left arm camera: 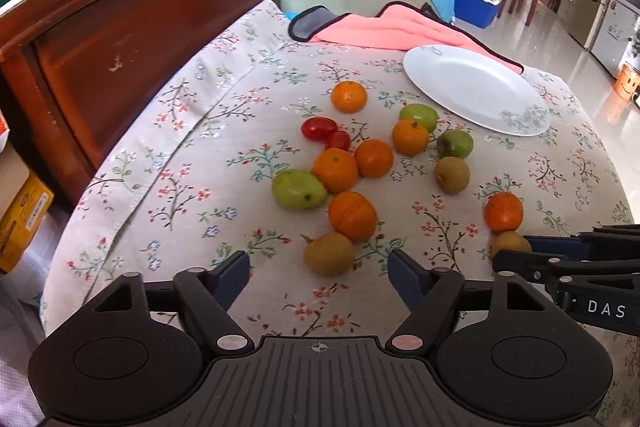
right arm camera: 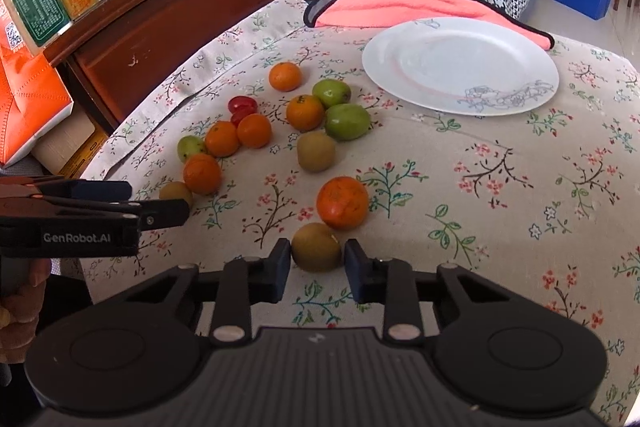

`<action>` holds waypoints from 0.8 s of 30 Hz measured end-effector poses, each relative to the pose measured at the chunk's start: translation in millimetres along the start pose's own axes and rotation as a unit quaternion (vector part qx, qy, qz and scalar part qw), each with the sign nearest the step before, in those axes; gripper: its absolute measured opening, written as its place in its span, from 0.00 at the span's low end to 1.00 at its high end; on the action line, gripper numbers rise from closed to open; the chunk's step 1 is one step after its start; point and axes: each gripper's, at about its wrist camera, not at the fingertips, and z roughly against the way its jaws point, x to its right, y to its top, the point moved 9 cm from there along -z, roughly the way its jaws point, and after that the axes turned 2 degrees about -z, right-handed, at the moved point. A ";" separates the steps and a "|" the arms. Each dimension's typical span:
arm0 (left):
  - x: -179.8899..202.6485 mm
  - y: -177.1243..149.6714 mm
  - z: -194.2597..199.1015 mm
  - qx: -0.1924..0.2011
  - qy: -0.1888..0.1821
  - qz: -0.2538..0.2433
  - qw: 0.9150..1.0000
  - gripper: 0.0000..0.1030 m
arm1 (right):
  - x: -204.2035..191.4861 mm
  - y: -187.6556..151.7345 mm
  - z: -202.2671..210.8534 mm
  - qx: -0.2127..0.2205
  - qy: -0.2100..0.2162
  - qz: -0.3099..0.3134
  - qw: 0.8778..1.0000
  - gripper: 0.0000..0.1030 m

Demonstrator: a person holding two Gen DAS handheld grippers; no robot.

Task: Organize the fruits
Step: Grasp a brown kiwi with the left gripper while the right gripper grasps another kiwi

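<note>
A floral tablecloth [right arm camera: 460,195] covers the table, with a dark wooden cabinet [left arm camera: 132,39] at its left edge and a tiled floor [left arm camera: 576,55] open to the right. The white plate [right arm camera: 460,67] sits empty at the far right, beside a pink cloth [right arm camera: 400,11], and bare tablecloth lies in front of it. The fruit (oranges, green fruit, kiwis, cherry tomatoes) lies loose left of the plate; the right gripper [right arm camera: 317,259] is clamped on one brown kiwi [right arm camera: 316,247], while the left gripper [left arm camera: 319,267] stands apart around another kiwi [left arm camera: 329,253], pads not touching.

Looked down steeply from close over the near edge of the floral tablecloth [left arm camera: 192,163]; shared the fruit and white plate [right arm camera: 460,67].
</note>
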 end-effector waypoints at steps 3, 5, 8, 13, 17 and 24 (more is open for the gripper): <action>2.7 -0.9 -4.8 -0.002 -0.009 0.000 1.000 0.55 | 0.0 1.3 0.2 0.002 0.000 -0.002 1.000 0.26; 4.0 -2.4 -9.7 -0.006 -0.013 0.002 1.000 0.45 | 0.3 1.9 0.5 0.002 0.001 -0.005 1.000 0.26; 5.9 -2.2 -13.7 -0.002 -0.008 -0.003 1.000 0.36 | 1.8 2.1 1.5 0.002 0.003 -0.010 1.000 0.26; 9.2 -1.1 -12.5 0.004 -0.017 -0.007 1.000 0.26 | 0.6 2.4 2.8 0.002 0.010 -0.012 1.000 0.26; 12.3 -1.2 -5.6 0.009 -0.029 0.000 1.000 0.26 | 2.6 3.5 5.0 0.003 0.013 -0.020 1.000 0.26; 20.2 2.9 6.2 0.024 -0.033 -0.011 0.999 0.26 | 1.2 3.6 8.2 0.000 0.017 -0.018 1.000 0.26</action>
